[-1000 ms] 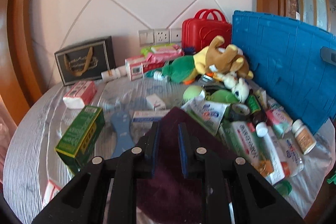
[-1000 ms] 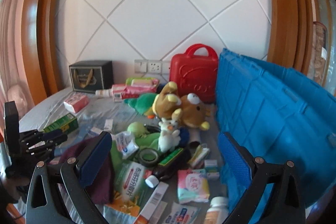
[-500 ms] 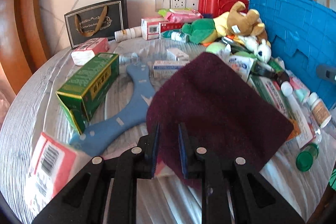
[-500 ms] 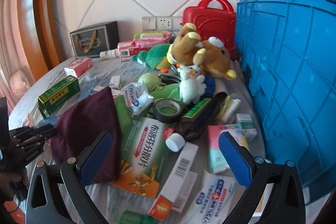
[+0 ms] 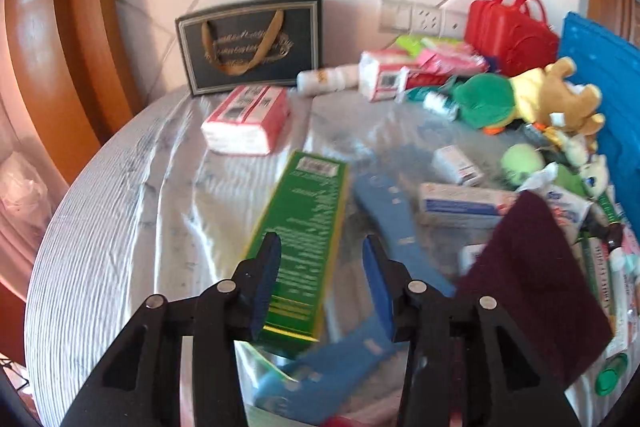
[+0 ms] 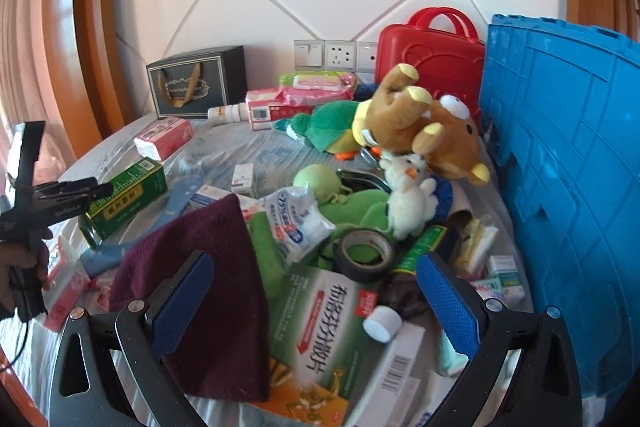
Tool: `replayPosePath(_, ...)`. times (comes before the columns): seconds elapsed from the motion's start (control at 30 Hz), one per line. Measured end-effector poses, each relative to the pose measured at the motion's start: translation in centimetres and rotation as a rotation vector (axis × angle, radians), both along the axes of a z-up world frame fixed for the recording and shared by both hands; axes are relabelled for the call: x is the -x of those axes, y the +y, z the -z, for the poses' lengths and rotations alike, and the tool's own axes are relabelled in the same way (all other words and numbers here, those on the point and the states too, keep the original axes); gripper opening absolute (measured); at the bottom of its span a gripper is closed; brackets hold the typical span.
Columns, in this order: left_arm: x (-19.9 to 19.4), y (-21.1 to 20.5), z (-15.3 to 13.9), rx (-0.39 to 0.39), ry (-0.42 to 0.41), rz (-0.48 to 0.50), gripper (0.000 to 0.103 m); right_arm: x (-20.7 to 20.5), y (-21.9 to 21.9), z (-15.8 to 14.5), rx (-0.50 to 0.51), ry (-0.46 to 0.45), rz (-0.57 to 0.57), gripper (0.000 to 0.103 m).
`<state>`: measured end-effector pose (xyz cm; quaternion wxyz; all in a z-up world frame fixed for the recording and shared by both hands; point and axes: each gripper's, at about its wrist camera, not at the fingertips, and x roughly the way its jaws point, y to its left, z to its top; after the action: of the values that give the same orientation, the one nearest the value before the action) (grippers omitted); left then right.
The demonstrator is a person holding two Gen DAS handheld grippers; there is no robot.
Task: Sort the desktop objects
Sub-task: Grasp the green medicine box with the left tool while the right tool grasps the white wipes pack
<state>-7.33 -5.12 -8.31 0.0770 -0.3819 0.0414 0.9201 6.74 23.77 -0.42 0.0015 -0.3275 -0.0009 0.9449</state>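
1. While its jaws are opening, the left gripper [image 5: 320,259] hangs over the near end of the green box [image 5: 298,247], which lies on the table [image 5: 120,227]; the box shows in the gap between the pads, but they do not press on it.
2. Right of that gripper lies the maroon cloth [image 5: 536,291], flat on the clutter and apart from both pads.
3. A blue flat piece [image 5: 392,227] lies just right of the box and runs under the right pad.
4. From the right wrist view, the left gripper [image 6: 94,189] shows at the left edge, held in a hand [image 6: 22,263], its tips above the green box [image 6: 124,201].
5. Standing wide with nothing between its pads, the right gripper [image 6: 316,303] hovers over a large green-and-white box [image 6: 320,339]; the maroon cloth [image 6: 208,287] lies at its left pad, partly behind it.
6. Ahead of it sit a tape roll [image 6: 364,253], a white plush [image 6: 410,197] and a brown bear [image 6: 424,131].
7. Along the right stands a blue crate [image 6: 568,167].
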Motion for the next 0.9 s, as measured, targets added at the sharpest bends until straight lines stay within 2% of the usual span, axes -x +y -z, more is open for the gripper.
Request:
replayPosePath(0.1, 1.4, -1.2, 1.4, -0.009, -0.059, -0.02, 0.042, 0.9, -0.9, -0.2, 0.002, 0.008, -0.014, 0.103)
replayPosePath(0.13, 1.7, -1.5, 1.5, -0.013, -0.068, -0.024, 0.045, 1.2, -1.2, -0.3, 0.001, 0.011, -0.02, 0.103)
replayPosePath(0.27, 2.3, -1.2, 1.5, -0.006, -0.078, 0.047, 0.048, 2.0, -2.0, -0.3, -0.013, 0.006, -0.022, 0.103)
replayPosePath(0.33, 2.6, -1.0, 1.8, 0.008, -0.084, 0.062, 0.06, 2.3, -1.9, -0.1, -0.014, -0.003, -0.012, 0.103)
replayPosePath(0.43, 3.4, -0.7, 1.9, 0.012, -0.102, 0.065, 0.065, 2.6, -1.6, 0.3, -0.009, -0.02, 0.008, 0.103)
replayPosePath(0.47, 3.6, -0.9, 1.9, 0.022, -0.107, 0.057, 0.065, 2.8, -1.6, 0.4, -0.012, -0.024, 0.014, 0.103)
replayPosePath(0.6, 3.7, -3.4, 1.1, -0.016, -0.098, 0.038, 0.065, 2.5, -1.4, 0.4, -0.014, -0.023, 0.028, 0.103)
replayPosePath(0.73, 5.1, -3.9, 2.2, -0.025, -0.169, 0.111, 0.066, 2.8, -1.6, 0.7, -0.004, -0.027, 0.037, 0.103)
replayPosePath(0.9, 6.3, -3.0, 3.7, -0.009, -0.238, 0.141, 0.067, 3.3, -3.0, 0.9, -0.015, -0.032, 0.009, 0.103)
